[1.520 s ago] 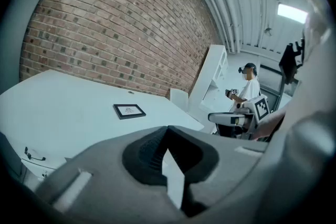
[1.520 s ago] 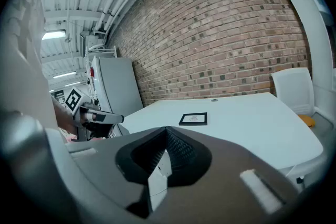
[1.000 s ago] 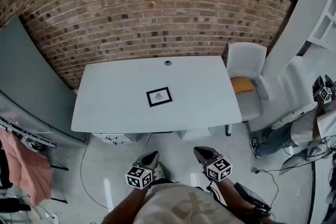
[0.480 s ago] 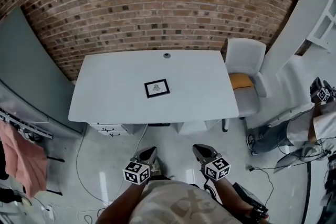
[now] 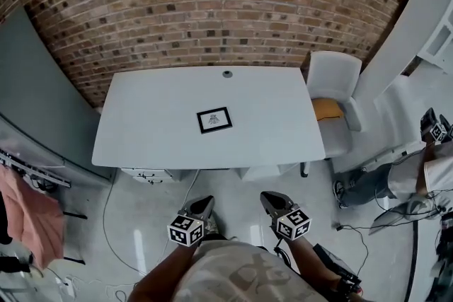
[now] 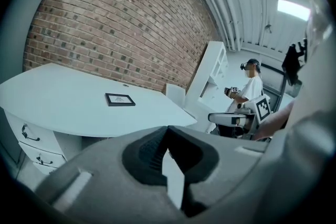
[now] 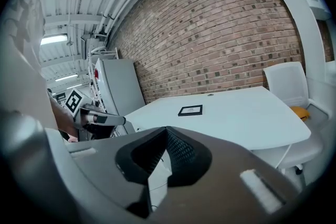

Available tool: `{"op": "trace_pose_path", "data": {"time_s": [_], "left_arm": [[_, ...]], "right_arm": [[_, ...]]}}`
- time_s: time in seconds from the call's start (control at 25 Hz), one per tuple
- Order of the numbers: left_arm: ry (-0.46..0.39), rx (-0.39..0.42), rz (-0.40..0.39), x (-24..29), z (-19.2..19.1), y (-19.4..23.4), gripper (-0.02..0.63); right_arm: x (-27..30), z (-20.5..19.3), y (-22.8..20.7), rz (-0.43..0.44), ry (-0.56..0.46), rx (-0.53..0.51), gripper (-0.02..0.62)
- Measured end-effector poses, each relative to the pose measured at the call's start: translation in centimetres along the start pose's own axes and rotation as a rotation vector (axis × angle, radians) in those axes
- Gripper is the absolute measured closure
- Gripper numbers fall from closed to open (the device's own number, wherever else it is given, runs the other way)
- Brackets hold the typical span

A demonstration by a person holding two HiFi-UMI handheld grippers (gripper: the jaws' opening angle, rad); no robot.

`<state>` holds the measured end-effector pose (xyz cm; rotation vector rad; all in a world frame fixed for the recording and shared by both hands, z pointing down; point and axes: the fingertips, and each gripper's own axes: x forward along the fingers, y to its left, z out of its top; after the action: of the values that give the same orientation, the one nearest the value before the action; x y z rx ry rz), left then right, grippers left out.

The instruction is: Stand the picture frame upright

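Observation:
A small black picture frame [image 5: 214, 119] lies flat near the middle of the white table [image 5: 141, 138]; it also shows in the left gripper view [image 6: 119, 99] and the right gripper view [image 7: 190, 110]. My left gripper [image 5: 203, 206] and right gripper [image 5: 270, 202] hang side by side over the floor, well short of the table's near edge. Both are shut with nothing between the jaws. The jaws meet in the left gripper view [image 6: 167, 131] and in the right gripper view [image 7: 166, 130].
A brick wall [image 5: 212, 3] runs behind the table. A white chair [image 5: 333, 92] with an orange cushion stands at the table's right end. Drawers [image 5: 145, 175] sit under the table's left side. Another person [image 5: 396, 180] with grippers sits at the right. Cables lie on the floor.
The view has shifted slightly; the table and frame sit a little higher in the picture than a second ago. Both grippers stay shut and low by my body.

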<state>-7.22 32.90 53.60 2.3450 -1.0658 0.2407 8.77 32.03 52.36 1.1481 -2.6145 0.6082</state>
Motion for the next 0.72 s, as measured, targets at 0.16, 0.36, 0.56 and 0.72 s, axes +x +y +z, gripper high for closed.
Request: {"op": "trace_pose_path", "data": {"time_s": [0.16, 0.36, 0.56, 0.72], "left_arm": [[-0.001, -0.002, 0.001, 0.5, 1.1, 2.0, 0.603], [0.0, -0.015, -0.003, 1.0, 2.8, 4.5, 0.603], [0.002, -0.021, -0.012, 1.1, 4.3, 7.1, 0.603], [-0.005, -0.021, -0.016, 0.8, 5.5, 9.3, 0.603]], "right_arm": [[2.2, 0.7, -0.2, 0.003, 0.001, -0.001, 0.588], [4.9, 2.0, -1.0, -0.027, 0.028, -0.01, 0.588], [7.5, 3.6, -1.2, -0.056, 0.021, -0.01, 0.588], [9.4, 4.7, -0.8, -0.079, 0.017, -0.024, 0.588]]}}
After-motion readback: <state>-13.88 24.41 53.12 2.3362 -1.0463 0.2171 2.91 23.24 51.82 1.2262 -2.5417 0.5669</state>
